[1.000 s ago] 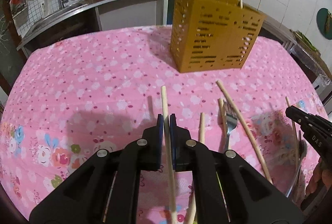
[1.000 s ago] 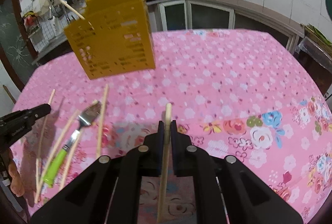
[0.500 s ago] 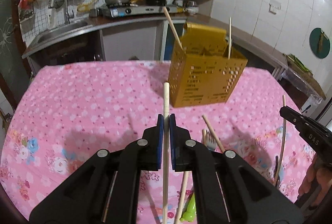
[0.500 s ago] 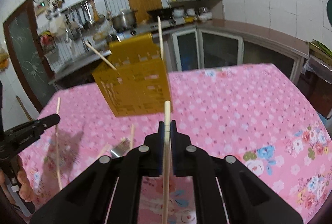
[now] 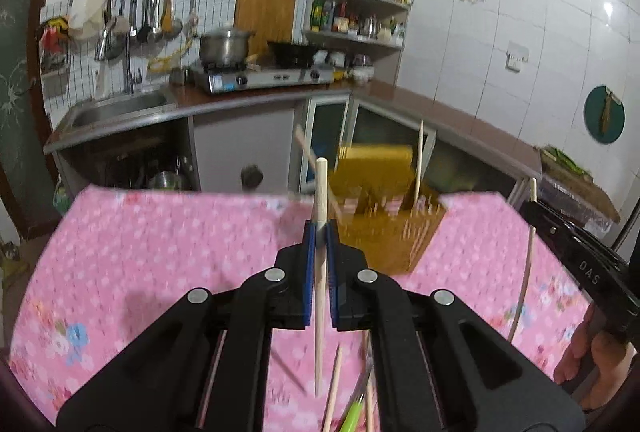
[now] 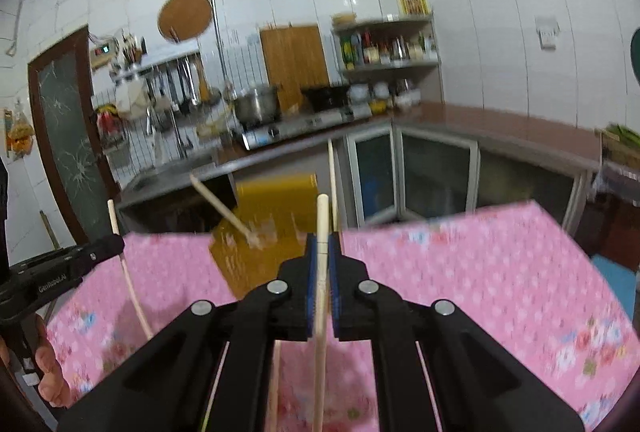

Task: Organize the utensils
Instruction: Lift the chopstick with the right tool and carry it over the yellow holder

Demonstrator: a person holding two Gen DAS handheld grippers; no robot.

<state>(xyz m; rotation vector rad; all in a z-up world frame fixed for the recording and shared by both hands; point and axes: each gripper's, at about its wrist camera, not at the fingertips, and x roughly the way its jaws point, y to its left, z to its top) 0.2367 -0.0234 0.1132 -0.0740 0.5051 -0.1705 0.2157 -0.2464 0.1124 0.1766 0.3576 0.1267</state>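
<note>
My left gripper [image 5: 319,232] is shut on a wooden chopstick [image 5: 320,192] held upright above the pink table. My right gripper [image 6: 322,248] is shut on another chopstick [image 6: 322,220], also upright. The yellow slotted utensil holder [image 5: 384,216] stands just ahead and right of the left gripper, with two chopsticks [image 5: 418,164] sticking out. In the right wrist view the holder [image 6: 272,216] is just ahead and left. The right gripper shows at the right edge of the left view [image 5: 536,210]; the left gripper shows at the left of the right view [image 6: 116,244].
Loose chopsticks [image 5: 334,384] and a green-handled fork [image 5: 354,408] lie on the pink floral tablecloth [image 5: 160,252] below the left gripper. A kitchen counter with sink [image 5: 120,108], stove and pot [image 5: 224,46] runs behind the table.
Both grippers have risen and tilted up with their chopsticks; the table and holder have dropped lower in both views. The holder now sits close ahead of both grippers.
</note>
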